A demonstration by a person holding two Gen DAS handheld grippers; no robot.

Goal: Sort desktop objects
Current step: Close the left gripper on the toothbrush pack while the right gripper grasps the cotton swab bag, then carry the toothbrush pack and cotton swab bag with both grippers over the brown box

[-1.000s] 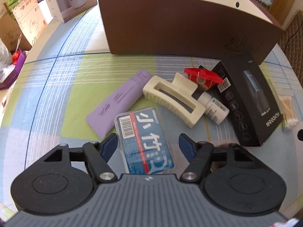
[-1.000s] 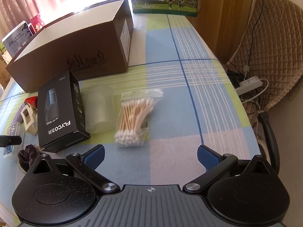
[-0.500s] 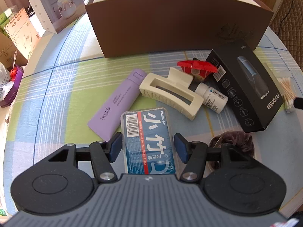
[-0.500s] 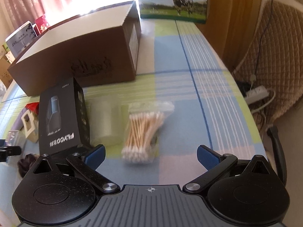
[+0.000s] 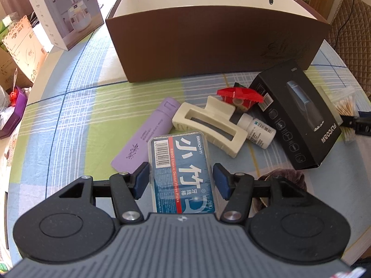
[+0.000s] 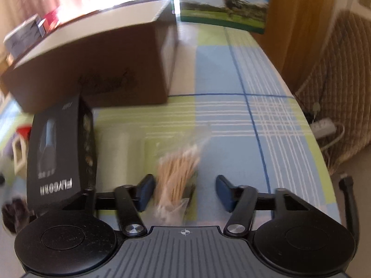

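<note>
My left gripper is shut on a blue dental floss pick box, one pad against each long side. Behind it lie a purple tube, a cream hair claw, a white bottle, a red piece and a black FLYCO box. An open brown cardboard box stands at the back. My right gripper is open and straddles a bag of cotton swabs. Its left pad is near the swabs and a gap shows on the right.
A dark scrunchie lies by my left gripper's right finger. A clear plastic container sits between the FLYCO box and the swabs. A humidifier box stands far left, a milk carton far back. A chair stands past the right table edge.
My left gripper closed on the floss box and rose with it. My right gripper moved forward over the cotton swabs and narrowed its fingers around the bag.
</note>
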